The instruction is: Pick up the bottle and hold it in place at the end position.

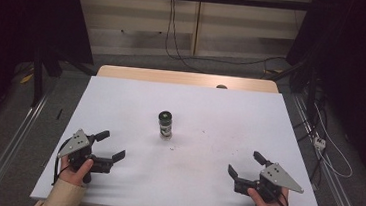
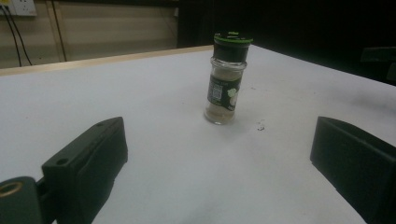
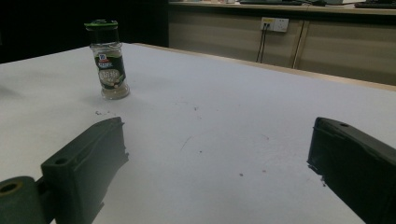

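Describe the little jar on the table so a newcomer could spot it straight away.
Start from the white-covered table. Near its middle, ahead of the left gripper and right gripper, stands a small clear spice jar, upright and apart from both. It has a black cap with a green rim, a dark label and pale powder inside.

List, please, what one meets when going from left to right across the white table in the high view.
Left gripper → spice jar → right gripper; all three rest apart on the table.
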The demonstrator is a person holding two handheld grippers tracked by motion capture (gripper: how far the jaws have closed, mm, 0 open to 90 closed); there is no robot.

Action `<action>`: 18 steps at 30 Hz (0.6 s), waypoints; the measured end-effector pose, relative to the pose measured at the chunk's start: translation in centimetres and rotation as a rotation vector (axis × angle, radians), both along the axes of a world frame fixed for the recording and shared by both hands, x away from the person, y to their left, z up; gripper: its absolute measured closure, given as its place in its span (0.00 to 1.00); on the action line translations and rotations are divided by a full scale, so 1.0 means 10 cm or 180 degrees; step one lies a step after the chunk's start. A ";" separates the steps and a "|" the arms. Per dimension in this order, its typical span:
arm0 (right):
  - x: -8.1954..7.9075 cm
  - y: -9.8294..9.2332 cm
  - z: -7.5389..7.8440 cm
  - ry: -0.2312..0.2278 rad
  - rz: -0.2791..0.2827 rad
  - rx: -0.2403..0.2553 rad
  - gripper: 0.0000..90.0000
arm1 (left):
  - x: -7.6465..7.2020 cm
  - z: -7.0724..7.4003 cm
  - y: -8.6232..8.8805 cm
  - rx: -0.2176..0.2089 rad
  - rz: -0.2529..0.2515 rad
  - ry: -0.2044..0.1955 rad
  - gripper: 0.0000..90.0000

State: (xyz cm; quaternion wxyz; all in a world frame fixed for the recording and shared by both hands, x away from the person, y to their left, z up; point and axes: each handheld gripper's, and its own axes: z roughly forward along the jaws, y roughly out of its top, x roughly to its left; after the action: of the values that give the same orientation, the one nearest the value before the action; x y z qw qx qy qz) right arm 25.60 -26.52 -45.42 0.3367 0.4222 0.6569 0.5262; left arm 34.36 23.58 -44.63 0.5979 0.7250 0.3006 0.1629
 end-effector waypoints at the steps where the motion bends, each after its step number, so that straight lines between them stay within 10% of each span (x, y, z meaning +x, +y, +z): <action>1: 0.00 0.00 0.00 0.0000 0.0000 0.0000 0.04 | 0.00 0.00 0.00 0.0000 0.0000 0.0000 0.04; 18: -0.01 0.00 0.01 0.0000 -0.0013 0.0017 0.03 | 0.14 0.05 -0.33 -0.0009 -0.0064 -0.0005 0.04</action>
State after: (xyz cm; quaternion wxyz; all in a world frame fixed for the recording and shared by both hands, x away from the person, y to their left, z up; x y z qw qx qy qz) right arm 25.52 -26.53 -45.31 0.3366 0.4244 0.6547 0.5272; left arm 35.75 20.26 -44.09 0.6008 0.7270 0.2930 0.1570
